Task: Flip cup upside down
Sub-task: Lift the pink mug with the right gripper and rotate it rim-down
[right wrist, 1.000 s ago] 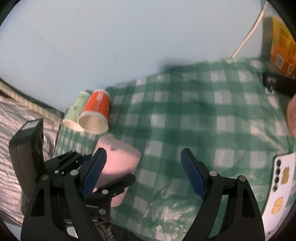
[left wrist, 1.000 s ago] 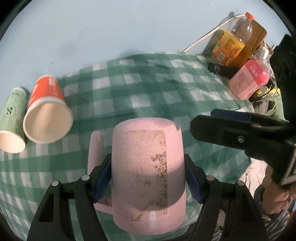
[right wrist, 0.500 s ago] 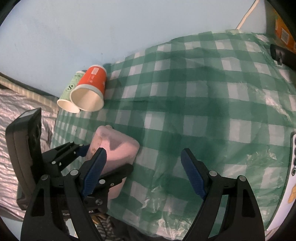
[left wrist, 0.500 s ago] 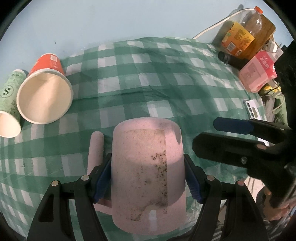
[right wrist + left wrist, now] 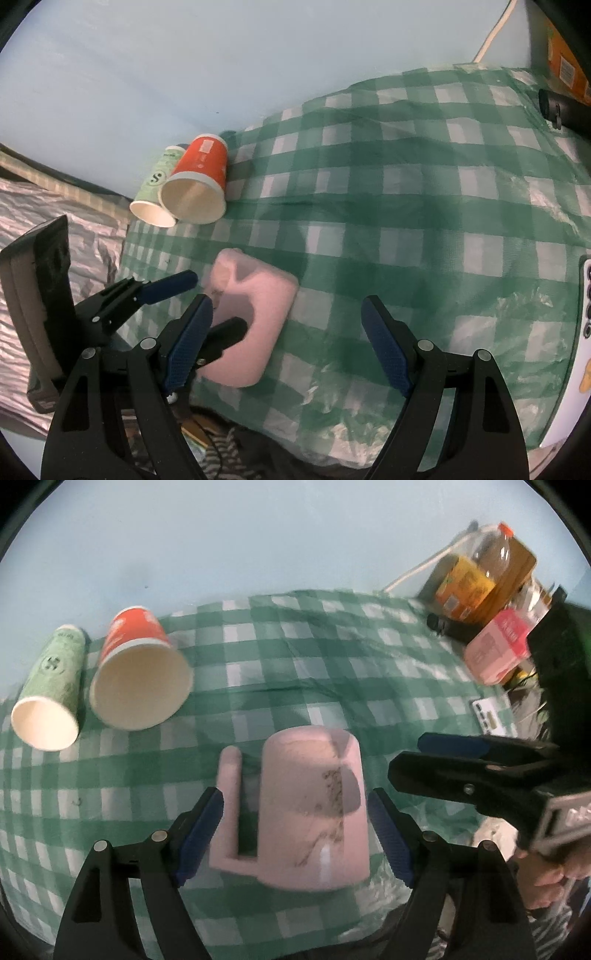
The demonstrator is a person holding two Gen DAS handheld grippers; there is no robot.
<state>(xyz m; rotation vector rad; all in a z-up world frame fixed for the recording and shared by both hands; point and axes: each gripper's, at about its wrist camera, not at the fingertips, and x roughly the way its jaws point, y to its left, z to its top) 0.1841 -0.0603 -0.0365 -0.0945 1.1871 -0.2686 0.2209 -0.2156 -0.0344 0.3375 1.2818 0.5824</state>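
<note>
A pink mug (image 5: 314, 812) with a handle on its left stands upside down, base up, on the green checked cloth; it also shows in the right wrist view (image 5: 251, 317). My left gripper (image 5: 295, 830) is open, its blue pads (image 5: 201, 825) apart from the mug on both sides. My right gripper (image 5: 284, 347) is open and empty, just right of the mug above the cloth; it shows in the left wrist view (image 5: 454, 764) too.
An orange paper cup (image 5: 140, 675) and a green paper cup (image 5: 51, 690) lie on their sides at the far left. Bottles, a pink carton (image 5: 495, 653) and a phone (image 5: 487, 716) crowd the right. A silver cover (image 5: 55, 229) lies off the table's left edge.
My left gripper has opened and let go of the pink mug, which now stands base up on the cloth. The gripper has drawn back a little. The right gripper stays open.
</note>
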